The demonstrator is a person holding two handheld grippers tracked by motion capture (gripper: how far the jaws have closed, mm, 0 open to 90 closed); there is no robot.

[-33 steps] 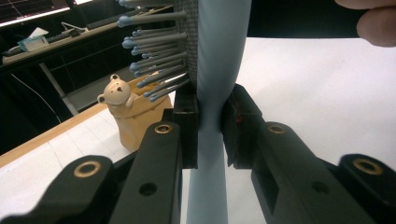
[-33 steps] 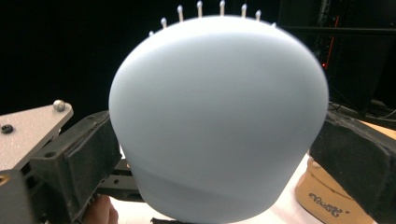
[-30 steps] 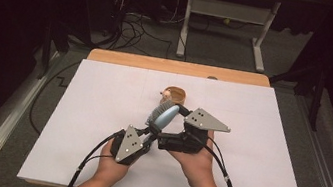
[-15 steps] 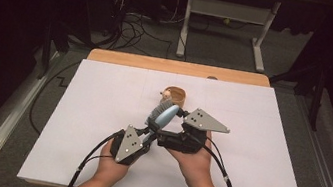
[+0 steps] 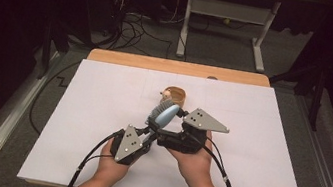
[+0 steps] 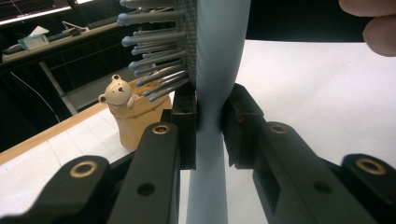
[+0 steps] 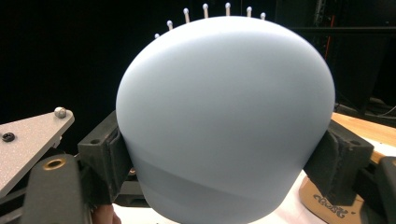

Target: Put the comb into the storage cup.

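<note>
1. My left gripper (image 6: 209,126) is clenched on the brush (image 5: 163,114) handle, holding it tilted above the white table (image 5: 268,140), near the bear cup (image 6: 133,114).
2. My right gripper (image 7: 224,154) has just been closing; its jaws now grasp the wide brush head.
3. I judge the brush light, stiff, smooth and slippery; the narrow handle grips best.
</note>
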